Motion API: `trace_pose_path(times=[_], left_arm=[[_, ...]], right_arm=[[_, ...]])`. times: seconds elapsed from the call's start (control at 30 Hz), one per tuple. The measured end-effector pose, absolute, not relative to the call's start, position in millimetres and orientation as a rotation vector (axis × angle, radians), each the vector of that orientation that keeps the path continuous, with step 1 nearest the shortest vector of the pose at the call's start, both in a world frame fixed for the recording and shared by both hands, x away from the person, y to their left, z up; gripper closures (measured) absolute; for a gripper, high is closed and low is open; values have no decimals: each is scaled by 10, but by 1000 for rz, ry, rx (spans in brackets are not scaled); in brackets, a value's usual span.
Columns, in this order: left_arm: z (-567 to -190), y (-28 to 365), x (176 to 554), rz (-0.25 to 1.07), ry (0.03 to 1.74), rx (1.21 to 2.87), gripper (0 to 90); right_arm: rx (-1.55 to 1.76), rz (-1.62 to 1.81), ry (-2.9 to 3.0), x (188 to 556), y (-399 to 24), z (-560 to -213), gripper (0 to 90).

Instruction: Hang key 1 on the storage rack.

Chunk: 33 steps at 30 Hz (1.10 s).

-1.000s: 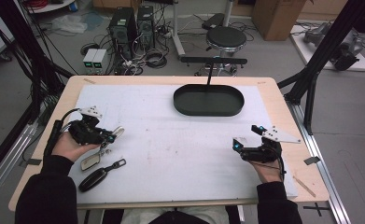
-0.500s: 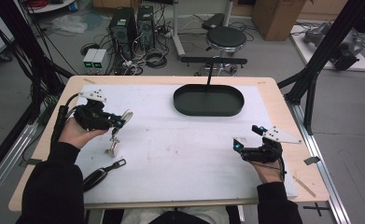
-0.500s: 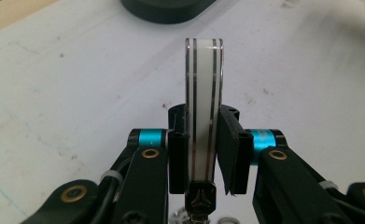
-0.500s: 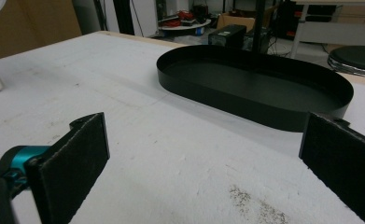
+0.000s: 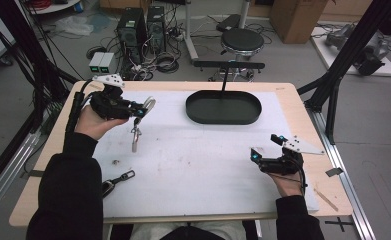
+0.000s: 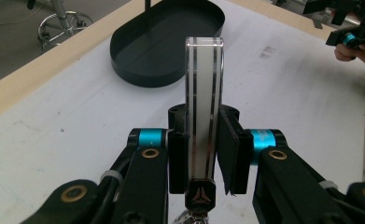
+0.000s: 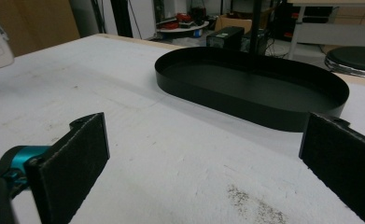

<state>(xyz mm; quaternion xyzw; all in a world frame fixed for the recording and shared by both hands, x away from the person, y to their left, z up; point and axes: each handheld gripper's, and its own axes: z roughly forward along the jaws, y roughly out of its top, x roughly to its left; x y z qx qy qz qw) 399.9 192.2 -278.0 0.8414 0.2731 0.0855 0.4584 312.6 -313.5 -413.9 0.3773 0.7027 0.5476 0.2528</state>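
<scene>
1. The left gripper point(image 5: 142, 111) is raised above the left part of the tabletop point(image 5: 293, 100), its jaws pinching a white car key fob point(image 6: 203, 107) by its flat faces. The fob is held on edge and sticks out past the pads, so its free end points toward the tray; a small metal key ring with a tag point(image 5: 134, 139) dangles below it. Judging by that, the fob is being carried to the tray.
2. A black car key fob point(image 5: 116, 182) with its ring lies on the mat near the front left edge, just beside the person's left sleeve, probably awaiting its turn. A small speck of debris point(image 5: 116, 161) sits a little behind it.
3. The black oval tray point(image 5: 223, 108) stands empty at the back centre of the tabletop, its low wall open to reach from either side, well apart from both grippers.
4. The right gripper point(image 5: 263, 155) rests low at the right, jaws spread wide with nothing between the pads point(image 7: 80, 158), facing the tray as if waiting.
5. A white, scuffed foam mat point(image 5: 198, 160) covers most of the pale wooden tabletop, which leaves a bare wood border.
6. Beyond it is a workshop floor: computer towers point(image 5: 142, 25) and tangled cables at left, a black round stool point(image 5: 242, 40) behind the tray, a cardboard box point(image 5: 295, 17) and black frame struts at right.
</scene>
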Motion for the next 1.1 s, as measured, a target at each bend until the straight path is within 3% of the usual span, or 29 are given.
trace_pose_path(times=[1.1], left_arm=[[-2469, 1275, 4639, 237, 619, 2044, 749]], right_arm=[[1017, 1498, 1899, 3121, -3174, -4153, 8]])
